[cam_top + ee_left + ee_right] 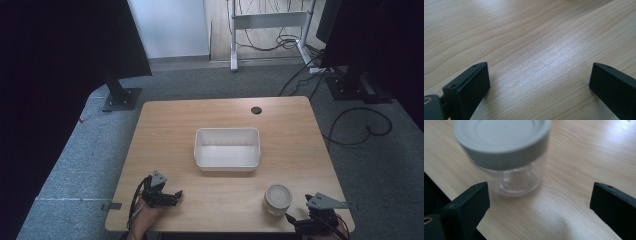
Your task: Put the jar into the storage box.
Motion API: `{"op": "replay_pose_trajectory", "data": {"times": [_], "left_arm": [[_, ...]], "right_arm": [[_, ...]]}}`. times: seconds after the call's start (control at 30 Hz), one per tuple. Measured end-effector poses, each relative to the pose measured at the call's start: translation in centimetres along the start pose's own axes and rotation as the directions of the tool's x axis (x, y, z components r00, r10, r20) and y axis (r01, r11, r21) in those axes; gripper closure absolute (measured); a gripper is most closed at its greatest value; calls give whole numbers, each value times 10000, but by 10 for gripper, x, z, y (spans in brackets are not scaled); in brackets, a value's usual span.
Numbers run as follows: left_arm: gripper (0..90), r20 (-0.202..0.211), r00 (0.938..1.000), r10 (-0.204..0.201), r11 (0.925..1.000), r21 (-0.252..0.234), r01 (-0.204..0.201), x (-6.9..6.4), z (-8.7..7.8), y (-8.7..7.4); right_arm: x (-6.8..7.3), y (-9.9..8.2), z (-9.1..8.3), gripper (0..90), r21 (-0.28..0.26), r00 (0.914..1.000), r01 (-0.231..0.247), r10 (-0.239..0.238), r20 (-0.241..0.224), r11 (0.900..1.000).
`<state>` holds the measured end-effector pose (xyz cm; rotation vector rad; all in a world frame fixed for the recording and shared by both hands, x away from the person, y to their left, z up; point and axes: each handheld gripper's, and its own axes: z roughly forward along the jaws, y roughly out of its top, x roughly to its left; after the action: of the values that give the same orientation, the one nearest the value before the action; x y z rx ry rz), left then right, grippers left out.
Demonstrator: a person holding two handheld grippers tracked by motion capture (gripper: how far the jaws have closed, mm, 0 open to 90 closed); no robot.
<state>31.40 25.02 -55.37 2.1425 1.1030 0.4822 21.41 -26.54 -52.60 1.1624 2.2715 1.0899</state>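
A clear glass jar [277, 199] with a grey lid stands near the front right of the wooden table [165, 130]. In the right gripper view the jar [509, 157] sits just ahead of the jaws, toward the left one, not between them. My right gripper [298, 222] rests open at the table's front right corner, just right of the jar. My left gripper [176, 196] lies open near the front left edge, with bare wood [539, 50] between its jaws. A white rectangular tub [227, 148] stands empty in the table's middle.
A round cable hole [256, 110] sits near the far edge. Black monitor stands [120, 97] and cables [360, 127] lie on the grey floor around the table. A white desk frame [267, 22] stands at the back.
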Motion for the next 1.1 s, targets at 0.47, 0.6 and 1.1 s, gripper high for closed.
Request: {"op": "replay_pose_trajectory", "data": {"times": [0.47, 0.6, 1.1], "left_arm": [[30, -7, 10000, -17, 10000, -14, 17, 0, 0, 0], [30, -15, 10000, -26, 10000, -14, 26, 0, 0, 0], [30, -62, 10000, -71, 10000, -1, 71, -1, 0, 0]], "right_arm": [[9, 12, 10, 7, -525, 9986, 210, -236, -483, 9984], [11, 14, 14, 7, -552, 9978, 260, -293, -590, 9981], [18, 23, 30, 19, -506, 9961, 547, -580, -661, 9972]]}}
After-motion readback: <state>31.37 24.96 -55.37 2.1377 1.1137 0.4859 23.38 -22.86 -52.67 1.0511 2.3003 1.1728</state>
